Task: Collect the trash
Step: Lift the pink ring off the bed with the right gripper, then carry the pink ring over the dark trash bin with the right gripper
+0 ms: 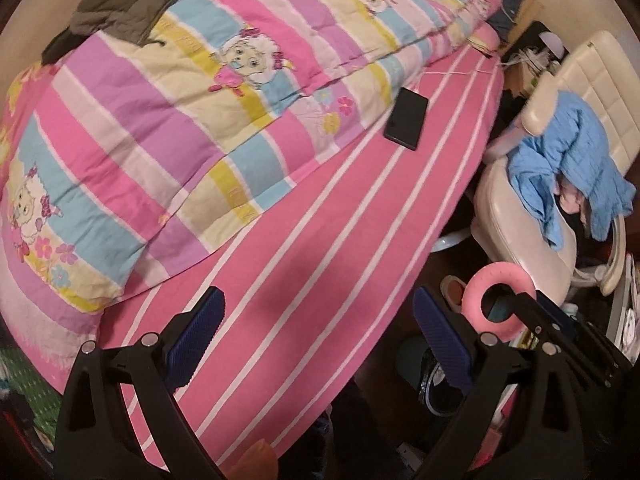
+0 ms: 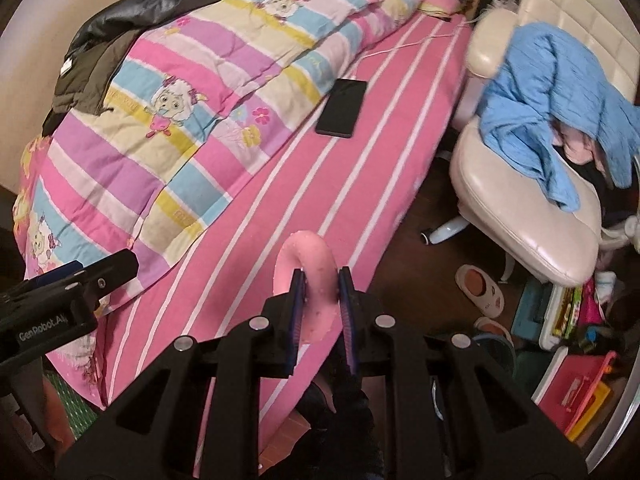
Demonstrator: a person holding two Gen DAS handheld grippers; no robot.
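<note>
We see a pink ring [image 2: 306, 276] with faint speckles, set between the blue pads [image 2: 297, 300] of our black right tool [image 2: 320, 304]. Our left tool [image 1: 320, 320] is black with blue ridged pads [image 1: 200, 322] too. The bed sheet [image 2: 320, 200] is pink with white stripes. At eleven o'clock lies a quilt [image 2: 180, 92] banded pink, lilac, blue, yellow and cream, with cartoon sheep. The phone [image 2: 341, 108] is black, the sweater [image 2: 560, 112] at two o'clock blue, the chair [image 2: 520, 216] cream.

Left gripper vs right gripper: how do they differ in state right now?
The left gripper has its jaws wide apart with nothing between them; the right gripper is shut on the pink donut-shaped ring. The left hangs over the pink white-striped bedsheet, the right over that sheet's edge. Both have black frames and blue ribbed pads.
</note>
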